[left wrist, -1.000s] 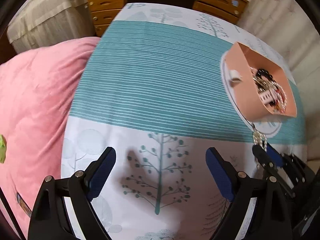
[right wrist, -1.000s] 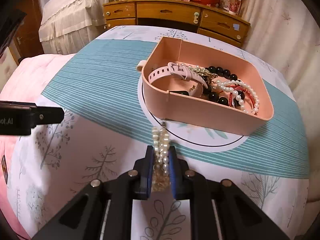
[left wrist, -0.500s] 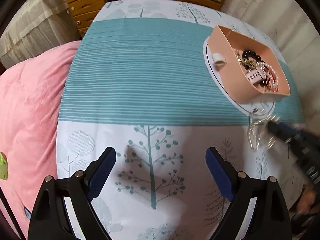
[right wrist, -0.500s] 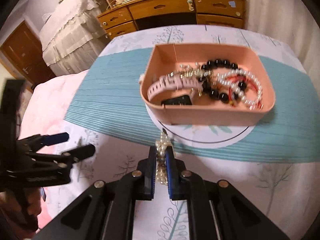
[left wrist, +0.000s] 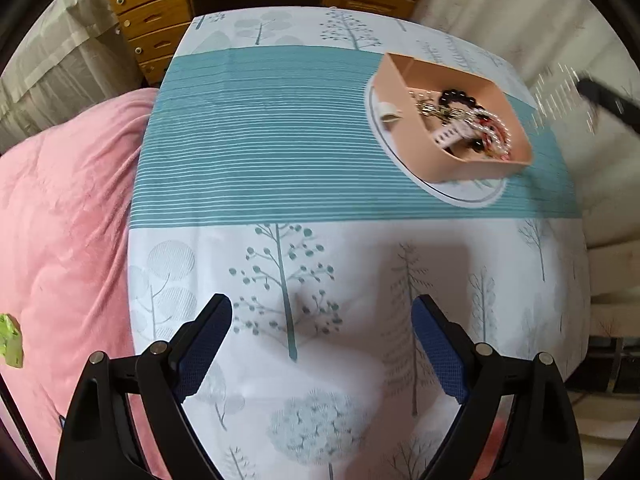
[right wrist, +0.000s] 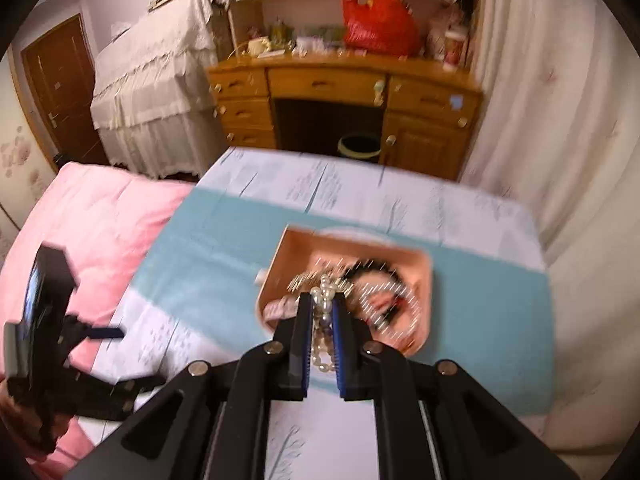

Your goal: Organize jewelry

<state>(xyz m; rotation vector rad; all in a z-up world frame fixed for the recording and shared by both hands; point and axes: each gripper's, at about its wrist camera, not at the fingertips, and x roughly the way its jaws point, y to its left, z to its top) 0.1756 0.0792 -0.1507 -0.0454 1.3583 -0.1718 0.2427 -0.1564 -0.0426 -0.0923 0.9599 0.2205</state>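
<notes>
A pink tray (left wrist: 416,144) holds a pile of jewelry (left wrist: 472,124): black beads, pearls, a pink watch. It stands on a table with a teal and white tree-print cloth (left wrist: 260,152). My right gripper (right wrist: 323,312) is shut on a pearl bracelet (right wrist: 323,300) and holds it high over the tray (right wrist: 288,256), which looks blurred below. In the left wrist view the right gripper (left wrist: 608,102) is a dark blur beyond the tray at the right edge. My left gripper (left wrist: 322,336) is open and empty above the white front part of the cloth.
A small white object (left wrist: 388,112) lies by the tray's left wall. A pink quilt (left wrist: 60,220) lies left of the table. A wooden desk (right wrist: 344,96) with drawers stands beyond the table's far edge. A cream curtain (right wrist: 540,120) hangs at the right.
My right gripper has lifted the pearl bracelet off the cloth and carried it up over the tray. My left gripper has stayed open and drawn back a little.
</notes>
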